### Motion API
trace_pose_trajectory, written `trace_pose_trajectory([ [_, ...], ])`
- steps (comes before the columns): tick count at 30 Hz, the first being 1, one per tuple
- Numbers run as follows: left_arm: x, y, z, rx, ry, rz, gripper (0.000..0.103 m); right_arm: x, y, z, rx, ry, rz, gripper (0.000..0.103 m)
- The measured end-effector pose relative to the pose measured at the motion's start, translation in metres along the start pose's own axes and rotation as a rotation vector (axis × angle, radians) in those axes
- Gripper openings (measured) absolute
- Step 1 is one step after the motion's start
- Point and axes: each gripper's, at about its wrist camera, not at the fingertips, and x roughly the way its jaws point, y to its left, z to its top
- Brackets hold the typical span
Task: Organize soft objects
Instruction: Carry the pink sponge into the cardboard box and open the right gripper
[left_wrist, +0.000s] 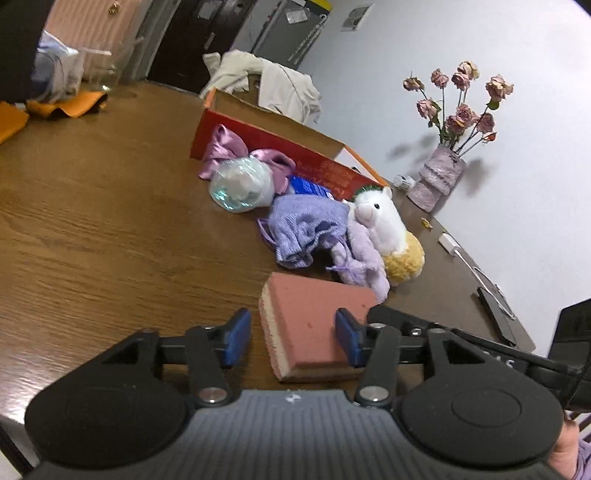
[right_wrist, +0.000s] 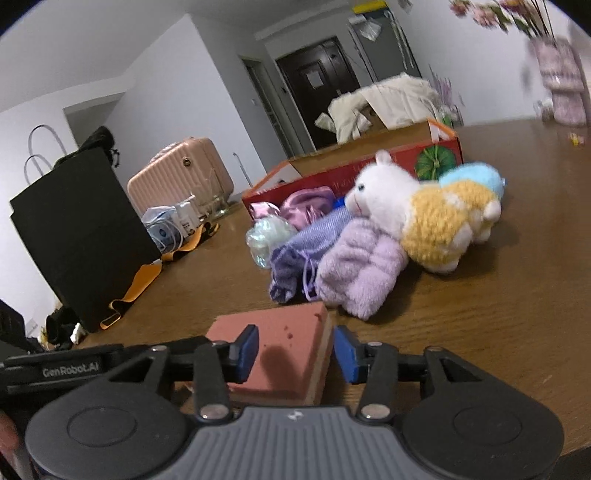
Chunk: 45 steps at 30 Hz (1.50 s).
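Observation:
A pink sponge (left_wrist: 314, 325) lies flat on the wooden table (left_wrist: 92, 221). My left gripper (left_wrist: 293, 338) is open, one blue pad on each side of the sponge. My right gripper (right_wrist: 295, 350) is also open around the same sponge (right_wrist: 288, 354) from the opposite side. Beyond it lie a lilac fluffy cloth (right_wrist: 358, 266), a purple knitted pouch (left_wrist: 303, 229), a white and yellow plush llama (right_wrist: 424, 206), a clear plastic bag (left_wrist: 240, 184) and a shiny pink cloth (left_wrist: 229, 147). An open red cardboard box (left_wrist: 280, 144) stands behind them.
A vase of dried roses (left_wrist: 439, 177) stands at the wall, with a white charger and cable (left_wrist: 454, 245) and a phone (left_wrist: 496, 314) near the table edge. A black bag (right_wrist: 77, 236), orange cloth (right_wrist: 140, 284) and pink suitcase (right_wrist: 181, 173) are at the left.

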Motion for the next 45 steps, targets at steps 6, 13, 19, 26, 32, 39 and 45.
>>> trace_pose_trajectory([
  [6, -0.008, -0.001, 0.014, -0.038, 0.001, -0.086, 0.037, -0.003, 0.008, 0.013, -0.001, 0.0, 0.014, 0.034],
  [13, 0.021, -0.01, 0.138, 0.0, -0.1, -0.102, 0.037, 0.025, 0.017, 0.127, -0.098, -0.11, 0.073, 0.034],
  [19, 0.142, 0.018, 0.27, -0.048, -0.008, -0.013, 0.037, 0.14, -0.005, 0.249, -0.112, 0.013, 0.055, 0.034],
  [26, 0.267, 0.05, 0.333, -0.009, 0.109, 0.19, 0.043, 0.302, -0.06, 0.321, 0.075, 0.211, 0.0, 0.033],
  [32, 0.276, 0.059, 0.339, 0.081, 0.054, 0.238, 0.063, 0.363, -0.078, 0.307, 0.149, 0.292, -0.008, 0.035],
  [39, 0.237, 0.042, 0.34, 0.138, 0.018, 0.246, 0.066, 0.333, -0.064, 0.314, 0.118, 0.246, 0.02, 0.045],
  [45, 0.161, 0.008, 0.329, 0.21, -0.056, 0.258, 0.083, 0.234, -0.045, 0.335, 0.043, 0.149, 0.027, 0.06],
])
